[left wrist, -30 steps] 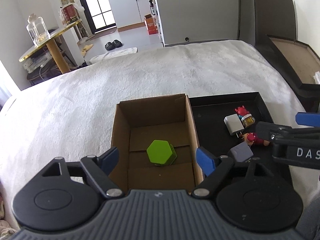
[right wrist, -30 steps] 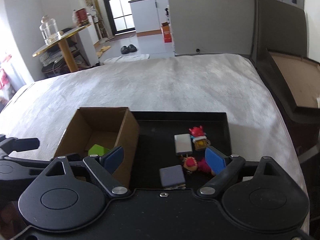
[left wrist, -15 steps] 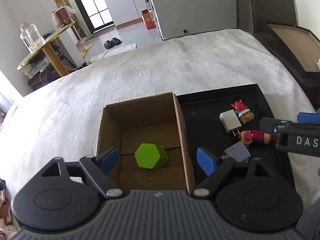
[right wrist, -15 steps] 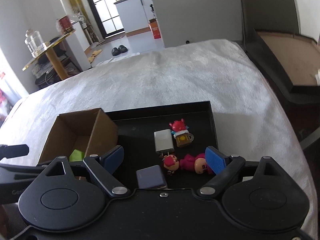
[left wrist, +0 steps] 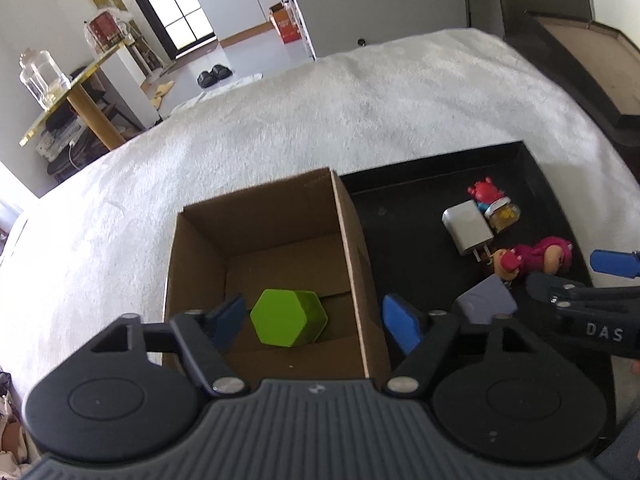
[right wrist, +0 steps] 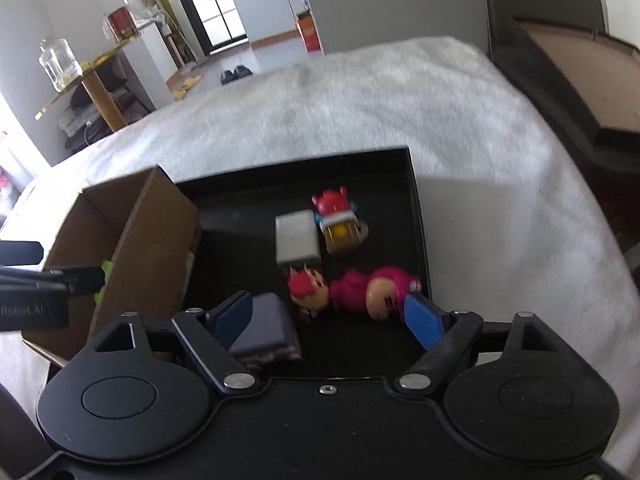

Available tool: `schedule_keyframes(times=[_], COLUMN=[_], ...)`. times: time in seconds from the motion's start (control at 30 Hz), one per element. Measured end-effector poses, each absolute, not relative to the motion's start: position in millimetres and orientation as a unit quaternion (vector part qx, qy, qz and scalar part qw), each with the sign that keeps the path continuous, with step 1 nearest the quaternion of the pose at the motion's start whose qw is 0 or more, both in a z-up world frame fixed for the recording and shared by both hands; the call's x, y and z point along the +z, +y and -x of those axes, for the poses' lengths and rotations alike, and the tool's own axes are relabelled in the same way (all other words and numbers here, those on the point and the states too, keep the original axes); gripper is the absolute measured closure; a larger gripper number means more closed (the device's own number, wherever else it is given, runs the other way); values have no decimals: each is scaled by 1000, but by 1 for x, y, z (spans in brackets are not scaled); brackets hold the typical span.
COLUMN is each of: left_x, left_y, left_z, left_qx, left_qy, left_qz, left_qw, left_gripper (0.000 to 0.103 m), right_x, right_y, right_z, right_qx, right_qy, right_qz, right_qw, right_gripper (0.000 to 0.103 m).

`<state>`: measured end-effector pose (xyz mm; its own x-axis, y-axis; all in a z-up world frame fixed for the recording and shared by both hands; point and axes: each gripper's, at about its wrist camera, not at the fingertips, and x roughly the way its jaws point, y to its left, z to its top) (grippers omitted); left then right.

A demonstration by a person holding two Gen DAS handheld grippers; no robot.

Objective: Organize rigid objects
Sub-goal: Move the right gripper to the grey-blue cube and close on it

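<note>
A cardboard box (left wrist: pixel 256 240) and a tray (left wrist: pixel 404 216) stand side by side on a bed (left wrist: pixel 280 120), touching, with the box on the left. Inside the box lies a hexagonal block (left wrist: pixel 288 322), near its front wall. In the tray, a charger (left wrist: pixel 466 230) lies just left of a small toy with a jar (left wrist: pixel 494 204), a doll (left wrist: pixel 532 258) lies in front of these two toward the right wall, and a small pad (left wrist: pixel 486 302) lies nearest the front, left of the doll.
</note>
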<state>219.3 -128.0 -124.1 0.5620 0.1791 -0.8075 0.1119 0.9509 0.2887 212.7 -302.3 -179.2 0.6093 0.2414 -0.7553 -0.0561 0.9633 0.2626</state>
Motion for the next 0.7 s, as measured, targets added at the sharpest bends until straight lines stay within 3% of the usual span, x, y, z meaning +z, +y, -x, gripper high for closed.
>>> schedule_keyframes(times=[0.07, 0.3, 0.47, 0.7], left_x=[-129, -141, -146, -155], left_y=[-128, -137, -148, -158], left_z=[-222, -226, -227, -225], left_qx=[19, 8, 1, -1], left_qy=[473, 476, 479, 477], left_qz=[-155, -169, -181, -206], left_qw=[867, 863, 859, 855], left_gripper=[45, 66, 87, 92], right_x=[-185, -192, -198, -201], right_y=[-303, -297, -283, -265], right_z=[-213, -213, -211, -213], right_qx=[88, 127, 152, 168], right_qy=[442, 448, 455, 453], right_qz=[-111, -117, -93, -59], right_qw=[886, 877, 872, 874], right_gripper=[29, 30, 34, 37])
